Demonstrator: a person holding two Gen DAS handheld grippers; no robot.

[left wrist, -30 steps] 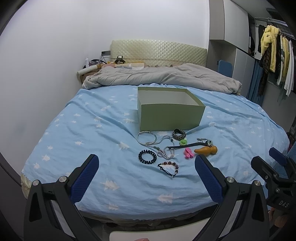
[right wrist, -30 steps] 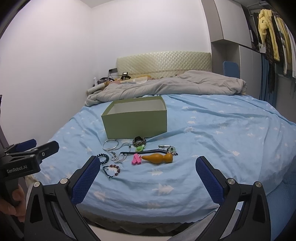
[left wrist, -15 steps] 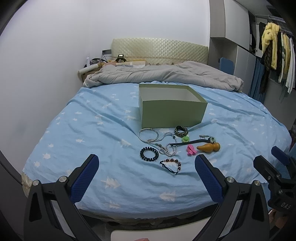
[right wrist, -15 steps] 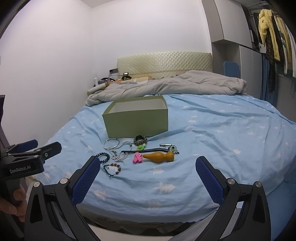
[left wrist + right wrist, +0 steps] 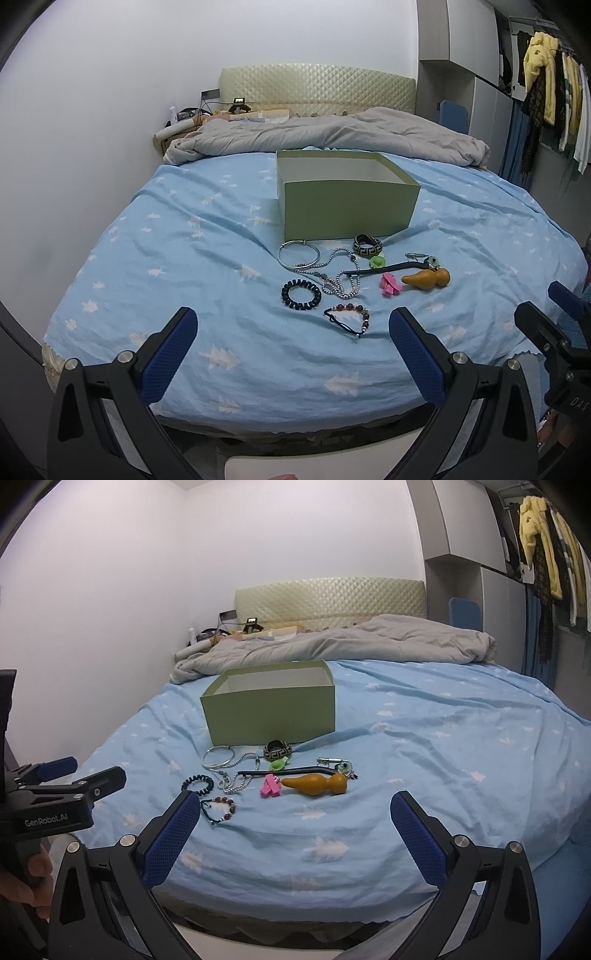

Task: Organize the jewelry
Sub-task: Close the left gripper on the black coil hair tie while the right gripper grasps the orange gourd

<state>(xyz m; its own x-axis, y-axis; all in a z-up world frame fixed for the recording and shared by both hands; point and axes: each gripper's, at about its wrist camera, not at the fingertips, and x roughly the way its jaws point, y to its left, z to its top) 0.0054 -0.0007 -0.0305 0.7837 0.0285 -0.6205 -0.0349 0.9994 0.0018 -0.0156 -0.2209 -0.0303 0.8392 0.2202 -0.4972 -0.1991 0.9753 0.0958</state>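
Jewelry lies in a loose cluster on the blue tree-print bedsheet point(image 5: 177, 258), directly in front of an open-topped, pale green cardboard box point(image 5: 347, 210) with a white interior. Items: thin silver bangle point(image 5: 299, 254), smooth metal hoop, nearest the box on the left; black-and-cream band with a Greek-key pattern point(image 5: 367, 244), almost touching the box wall; silver bead chain point(image 5: 341, 275), looped and tangled in the middle; black coiled hair tie point(image 5: 301, 294), ribbed; dark red beaded bracelet point(image 5: 349, 314) on a dark cord, closest to the bed's foot. To the right: small green charm point(image 5: 377, 262), pink piece point(image 5: 389, 286), glossy tan gourd-shaped object point(image 5: 428, 277), thin black stick point(image 5: 380, 269), small metal clip cluster point(image 5: 424, 258), detail too small to tell. Rumpled grey duvet point(image 5: 332, 136) behind the box; quilted cream headboard point(image 5: 317, 85). Left gripper point(image 5: 293, 336) released, blue textured pads spread wide, empty, at the bed's foot. Right gripper point(image 5: 295, 819) likewise released, empty.
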